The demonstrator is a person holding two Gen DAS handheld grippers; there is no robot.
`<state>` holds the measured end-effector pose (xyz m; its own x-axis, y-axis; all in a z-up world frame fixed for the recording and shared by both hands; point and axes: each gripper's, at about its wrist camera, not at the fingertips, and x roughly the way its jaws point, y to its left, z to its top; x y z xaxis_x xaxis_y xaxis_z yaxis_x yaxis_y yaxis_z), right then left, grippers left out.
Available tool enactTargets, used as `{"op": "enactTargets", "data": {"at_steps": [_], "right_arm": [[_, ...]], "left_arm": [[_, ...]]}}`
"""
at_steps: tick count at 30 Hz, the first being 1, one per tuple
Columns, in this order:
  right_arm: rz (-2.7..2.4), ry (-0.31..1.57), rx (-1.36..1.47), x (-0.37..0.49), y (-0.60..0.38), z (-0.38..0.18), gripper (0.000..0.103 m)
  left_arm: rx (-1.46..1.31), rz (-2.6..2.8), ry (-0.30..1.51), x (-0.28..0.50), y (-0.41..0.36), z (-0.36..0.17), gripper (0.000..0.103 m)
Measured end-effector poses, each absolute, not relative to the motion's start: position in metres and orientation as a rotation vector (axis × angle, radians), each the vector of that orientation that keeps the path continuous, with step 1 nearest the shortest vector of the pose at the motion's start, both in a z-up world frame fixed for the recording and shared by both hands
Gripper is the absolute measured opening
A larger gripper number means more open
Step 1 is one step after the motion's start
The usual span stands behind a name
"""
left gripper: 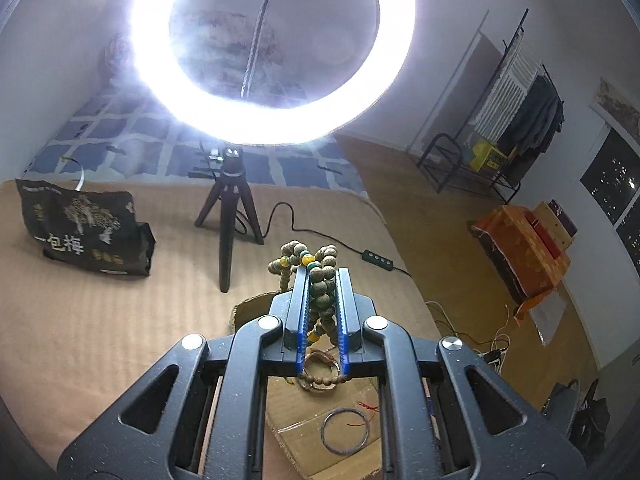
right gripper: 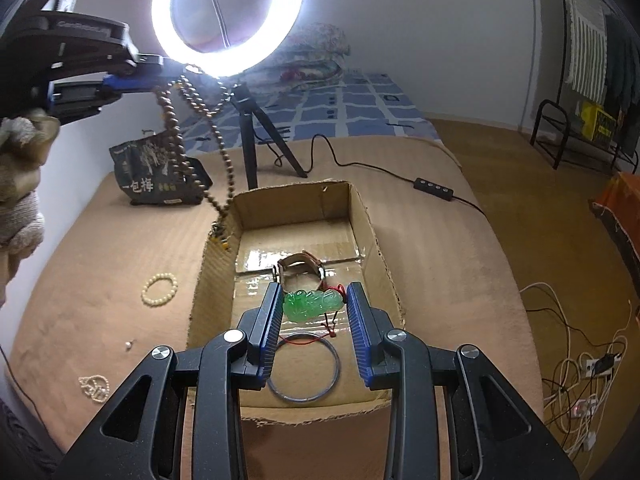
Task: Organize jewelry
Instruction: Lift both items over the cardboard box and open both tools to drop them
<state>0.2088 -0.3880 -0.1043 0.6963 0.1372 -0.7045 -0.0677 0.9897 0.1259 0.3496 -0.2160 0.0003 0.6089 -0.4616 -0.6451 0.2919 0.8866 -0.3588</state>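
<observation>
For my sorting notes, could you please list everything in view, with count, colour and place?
Open cardboard box: one, brown, on the bed.
Carved jade pendant: one, green, between the right fingers.
Thin ring bangle: one, dark, box floor.
Leather-strap watch: one, brown, box floor.
Cream bead bracelet: one, on the bed, left of the box.
Long wooden bead strand: one, brown, hanging from the left gripper.
Ring light: one, white, on a tripod.
Snack bag: one, black.
Right gripper.
</observation>
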Motion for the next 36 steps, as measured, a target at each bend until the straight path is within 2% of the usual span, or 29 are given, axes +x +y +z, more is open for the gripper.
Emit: {"op": "enactTargets", "data": {"at_steps": [13, 22, 23, 24, 25, 26, 28, 36], "right_arm": [[0.074, 0.859, 0.126, 0.223, -0.406, -0.130, 0.031], [0.071, 0.868, 0.110, 0.221, -0.403, -0.133, 0.032], [0.072, 0.871, 0.102, 0.221, -0.402, -0.132, 0.032], [0.067, 0.872, 0.091, 0.221, -0.400, -0.132, 0.034], [0.062, 0.873, 0.084, 0.223, -0.398, -0.131, 0.043], [0.055, 0.871, 0.073, 0.222, -0.396, -0.130, 0.058], [0.056, 0.855, 0.058, 0.219, -0.392, -0.125, 0.066], [0.062, 0.835, 0.048, 0.212, -0.386, -0.114, 0.066]], "left_arm": [[-0.149, -0.403, 0.909, 0.366, -0.228, -0.061, 0.010], [-0.136, -0.400, 0.942, 0.367, -0.225, -0.069, 0.010], [-0.134, -0.401, 0.948, 0.367, -0.224, -0.069, 0.014], [-0.133, -0.401, 0.953, 0.367, -0.224, -0.070, 0.020], [-0.133, -0.401, 0.957, 0.367, -0.225, -0.069, 0.035], [-0.138, -0.408, 0.955, 0.366, -0.224, -0.068, 0.042], [-0.128, -0.410, 0.948, 0.363, -0.224, -0.066, 0.042], [-0.112, -0.409, 0.929, 0.350, -0.216, -0.053, 0.042]]}}
